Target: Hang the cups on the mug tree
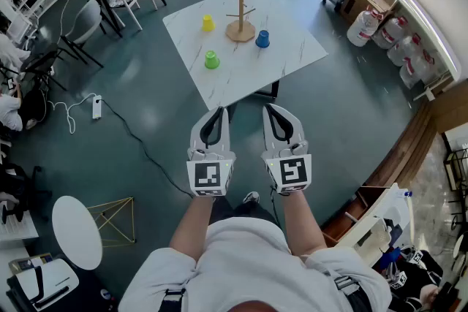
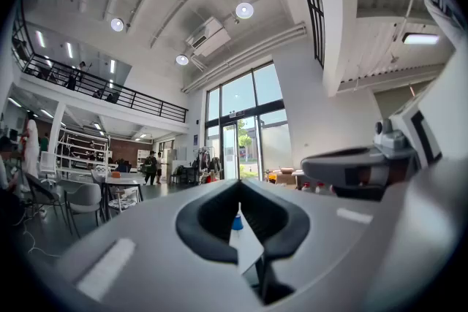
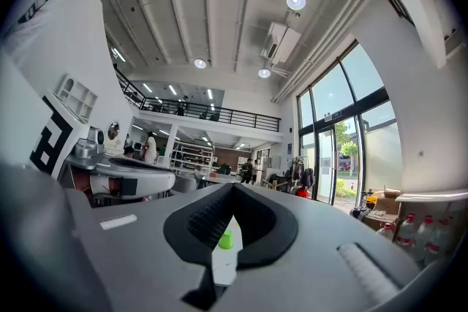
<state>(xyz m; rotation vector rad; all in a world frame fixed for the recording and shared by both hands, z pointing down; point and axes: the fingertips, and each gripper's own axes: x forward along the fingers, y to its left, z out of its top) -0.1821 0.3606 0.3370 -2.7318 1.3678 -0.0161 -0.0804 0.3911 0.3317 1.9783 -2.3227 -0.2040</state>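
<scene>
A wooden mug tree (image 1: 240, 11) stands bare on a white marble table (image 1: 285, 55). Around it on the tabletop sit a yellow cup (image 1: 208, 23), a blue cup (image 1: 262, 39) and a green cup (image 1: 211, 60). My left gripper (image 1: 219, 112) and right gripper (image 1: 270, 108) are held side by side over the floor, short of the table's near edge, both shut and empty. In the left gripper view, the blue cup (image 2: 237, 222) shows through the left gripper (image 2: 240, 185). The green cup (image 3: 227, 239) shows through the right gripper (image 3: 232, 188) in the right gripper view.
Chairs (image 1: 84, 22) and desks stand at the upper left. A power strip (image 1: 96, 107) with its cable lies on the floor. Water bottles (image 1: 398, 36) line the right wall. A round white table (image 1: 76, 231) and a gold wire stool (image 1: 117, 219) are at the lower left.
</scene>
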